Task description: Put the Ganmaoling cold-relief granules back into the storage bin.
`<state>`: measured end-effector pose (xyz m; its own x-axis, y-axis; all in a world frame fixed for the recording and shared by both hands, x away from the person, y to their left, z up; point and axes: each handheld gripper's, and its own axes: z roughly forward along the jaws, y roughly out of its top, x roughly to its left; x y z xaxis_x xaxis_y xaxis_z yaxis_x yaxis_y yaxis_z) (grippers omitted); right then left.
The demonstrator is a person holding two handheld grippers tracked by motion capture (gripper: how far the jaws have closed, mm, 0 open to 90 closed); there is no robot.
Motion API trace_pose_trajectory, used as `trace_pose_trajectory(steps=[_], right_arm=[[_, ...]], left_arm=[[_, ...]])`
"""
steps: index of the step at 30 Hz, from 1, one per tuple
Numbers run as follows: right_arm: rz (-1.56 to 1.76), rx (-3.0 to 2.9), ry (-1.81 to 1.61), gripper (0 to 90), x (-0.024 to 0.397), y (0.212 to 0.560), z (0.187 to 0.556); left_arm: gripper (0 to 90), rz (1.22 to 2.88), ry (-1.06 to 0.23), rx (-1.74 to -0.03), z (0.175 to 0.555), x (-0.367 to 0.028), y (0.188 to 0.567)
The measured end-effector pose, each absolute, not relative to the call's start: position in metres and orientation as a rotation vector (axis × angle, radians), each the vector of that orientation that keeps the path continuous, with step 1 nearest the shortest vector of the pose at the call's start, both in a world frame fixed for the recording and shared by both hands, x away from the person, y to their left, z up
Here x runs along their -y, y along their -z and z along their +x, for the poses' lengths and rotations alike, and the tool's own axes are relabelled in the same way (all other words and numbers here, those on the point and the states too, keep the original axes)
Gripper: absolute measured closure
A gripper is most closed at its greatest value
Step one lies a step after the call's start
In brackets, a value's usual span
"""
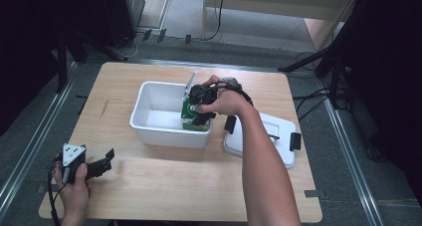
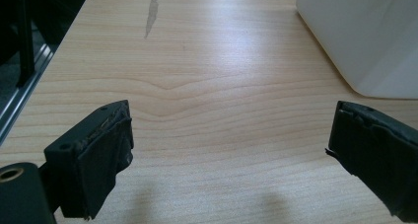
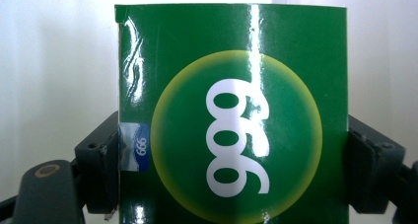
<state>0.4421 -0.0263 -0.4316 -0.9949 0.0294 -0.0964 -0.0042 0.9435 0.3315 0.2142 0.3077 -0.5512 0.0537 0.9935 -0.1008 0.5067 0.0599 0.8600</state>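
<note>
Both jaws clamp the green box [image 3: 231,115]; high view adds the white bin [image 1: 149,117].

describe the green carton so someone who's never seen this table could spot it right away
On the wooden table stands an open white bin, its lid lying beside it. At the bin's right end, the right gripper clamps the green carton, the only green thing here, marked with a yellow-rimmed circle and white lettering.

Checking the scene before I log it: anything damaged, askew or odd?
Minor only. The green carton in the right gripper has a creased upper-left corner, and its top flap stands open above the white bin. The table carries a small grey smudge. No spills.
</note>
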Motion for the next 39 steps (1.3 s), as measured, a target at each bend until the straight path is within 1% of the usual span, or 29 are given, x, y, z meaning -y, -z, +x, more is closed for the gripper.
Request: trace_pose_trajectory(steps=[25,39], right_arm=[[0.109,-3.073,-0.324,15.4,0.013,0.440,0.446],[0.097,-3.093,-0.112,15.6,-0.001,0.444,0.449]], left_arm=[[3.5,1.545,-0.787,-1.562,0.215,-0.308,0.552],[3.5,1.543,-0.782,-1.562,0.215,-0.309,0.551]])
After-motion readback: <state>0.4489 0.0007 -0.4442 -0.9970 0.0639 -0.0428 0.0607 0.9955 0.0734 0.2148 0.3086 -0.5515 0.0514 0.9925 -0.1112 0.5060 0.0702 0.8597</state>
